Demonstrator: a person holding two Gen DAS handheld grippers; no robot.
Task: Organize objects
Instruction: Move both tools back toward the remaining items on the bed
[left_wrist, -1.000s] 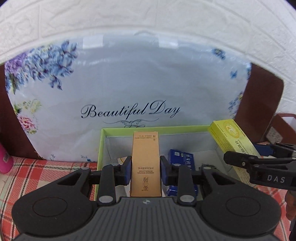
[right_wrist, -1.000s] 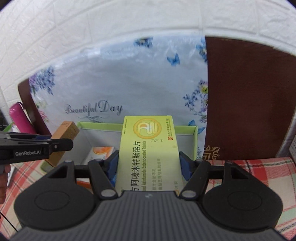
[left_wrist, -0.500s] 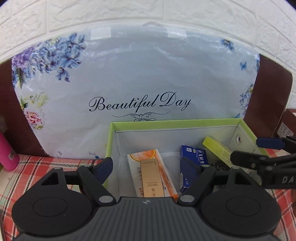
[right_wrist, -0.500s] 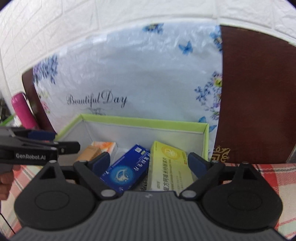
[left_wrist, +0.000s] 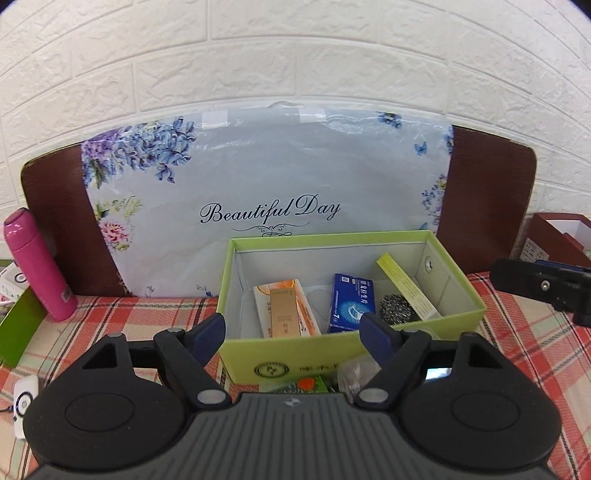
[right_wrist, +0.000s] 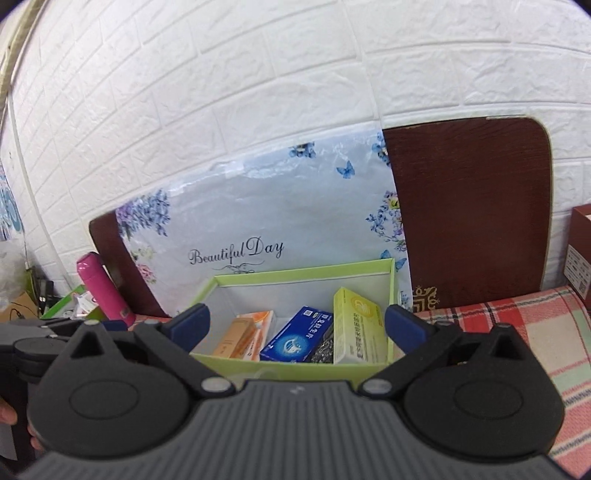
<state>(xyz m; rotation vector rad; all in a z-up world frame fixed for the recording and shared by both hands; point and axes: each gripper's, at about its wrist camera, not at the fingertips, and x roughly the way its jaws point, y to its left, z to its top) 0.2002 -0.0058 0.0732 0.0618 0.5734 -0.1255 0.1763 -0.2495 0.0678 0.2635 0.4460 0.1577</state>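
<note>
A light green open box (left_wrist: 332, 352) (right_wrist: 295, 275) stands on the plaid cloth. Inside lie a tan carton (left_wrist: 282, 312) (right_wrist: 232, 338) on an orange-white carton (left_wrist: 304, 306) (right_wrist: 260, 321), a blue carton (left_wrist: 351, 301) (right_wrist: 299, 336), a steel scourer (left_wrist: 397, 308) and a yellow carton (left_wrist: 406, 290) (right_wrist: 358, 326) leaning on the right wall. My left gripper (left_wrist: 293, 338) is open and empty, just in front of the box. My right gripper (right_wrist: 297, 326) is open and empty, above the box's near edge.
A pink bottle (left_wrist: 37, 264) (right_wrist: 105, 288) stands at the left. A floral bag (left_wrist: 266, 192) and a brown board (right_wrist: 476, 214) lean on the white brick wall behind. Small packets (left_wrist: 303, 384) lie before the box. A dark red box (left_wrist: 554, 236) is at right.
Both grippers opened and let go: the tan carton and the yellow carton now lie in the green box. Both grippers have drawn back and up from the box.
</note>
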